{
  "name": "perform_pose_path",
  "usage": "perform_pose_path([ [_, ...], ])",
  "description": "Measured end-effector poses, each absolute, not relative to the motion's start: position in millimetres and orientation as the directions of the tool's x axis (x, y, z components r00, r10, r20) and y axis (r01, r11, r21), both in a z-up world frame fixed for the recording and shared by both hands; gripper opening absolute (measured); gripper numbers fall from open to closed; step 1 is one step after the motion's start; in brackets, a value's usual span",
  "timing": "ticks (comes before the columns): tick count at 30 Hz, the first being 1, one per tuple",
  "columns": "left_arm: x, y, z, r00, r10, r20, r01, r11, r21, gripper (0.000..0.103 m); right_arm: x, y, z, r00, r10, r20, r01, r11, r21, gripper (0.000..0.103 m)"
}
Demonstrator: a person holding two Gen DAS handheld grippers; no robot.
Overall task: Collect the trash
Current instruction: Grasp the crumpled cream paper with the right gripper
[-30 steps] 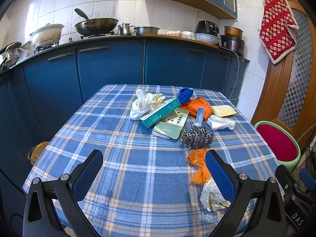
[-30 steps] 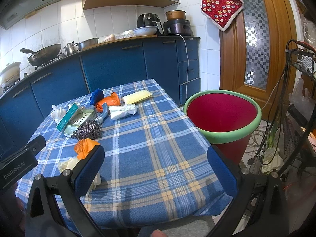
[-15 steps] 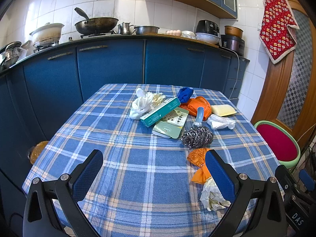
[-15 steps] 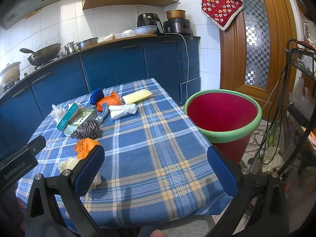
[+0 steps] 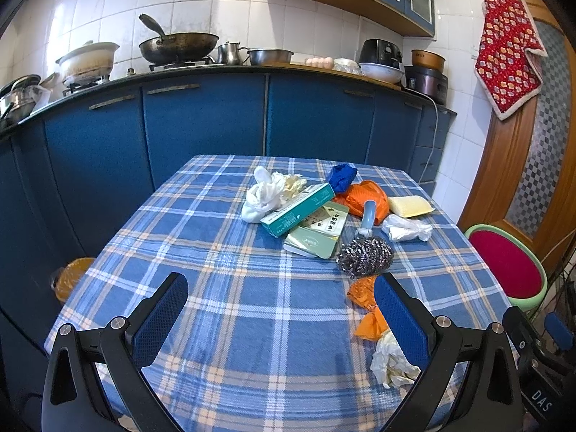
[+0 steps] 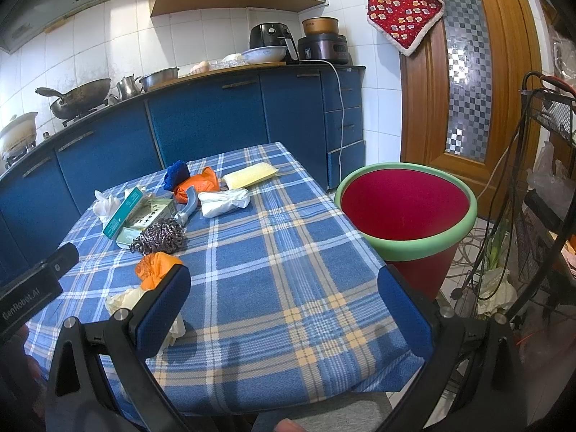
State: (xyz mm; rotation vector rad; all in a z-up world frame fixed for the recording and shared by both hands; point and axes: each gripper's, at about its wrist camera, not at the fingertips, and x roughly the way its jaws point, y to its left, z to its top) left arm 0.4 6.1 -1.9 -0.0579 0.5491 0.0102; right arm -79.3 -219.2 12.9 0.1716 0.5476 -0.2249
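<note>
Trash lies on the blue plaid table (image 5: 223, 259): a white crumpled tissue (image 5: 390, 363), an orange wrapper (image 5: 365, 306), a steel scourer with a blue handle (image 5: 365, 252), green boxes (image 5: 298, 208), a white bag (image 5: 262, 194), an orange bag (image 5: 363, 198), a blue cloth (image 5: 342, 174), a yellow sponge (image 5: 408, 205) and white paper (image 5: 406, 228). A red bin with a green rim (image 6: 406, 208) stands right of the table. My left gripper (image 5: 280, 316) is open and empty above the near table. My right gripper (image 6: 284, 309) is open and empty over the table's near right corner.
Blue kitchen cabinets (image 5: 201, 122) with a wok (image 5: 180, 46) and pots run behind the table. A wooden door (image 6: 464, 72) is at the right. A wire rack with cables (image 6: 540, 187) stands right of the bin. An orange jar (image 5: 70, 277) sits on the floor at left.
</note>
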Motion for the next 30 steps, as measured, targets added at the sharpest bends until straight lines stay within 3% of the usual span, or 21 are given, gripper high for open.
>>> perform_pose_path([
  [9,-0.2,28.1,6.0,0.836,0.025,-0.547,-0.046,0.999,-0.024,0.102,-76.6,-204.0,15.2,0.839,-0.047,-0.541,0.132,0.984,0.118,0.102],
  [23,0.3,50.0,-1.6,0.818,0.019,-0.575,-0.051,0.998,-0.041,0.102,-53.3,-164.1,2.0,0.750,0.136,-0.647,-0.089,0.990,0.105,0.102],
  [30,1.4,51.0,-4.8,0.814,0.014,-0.581,-0.048,0.998,-0.044,0.102,-41.3,-153.6,-8.6,0.697,0.188,-0.692,-0.147,0.982,0.120,0.087],
])
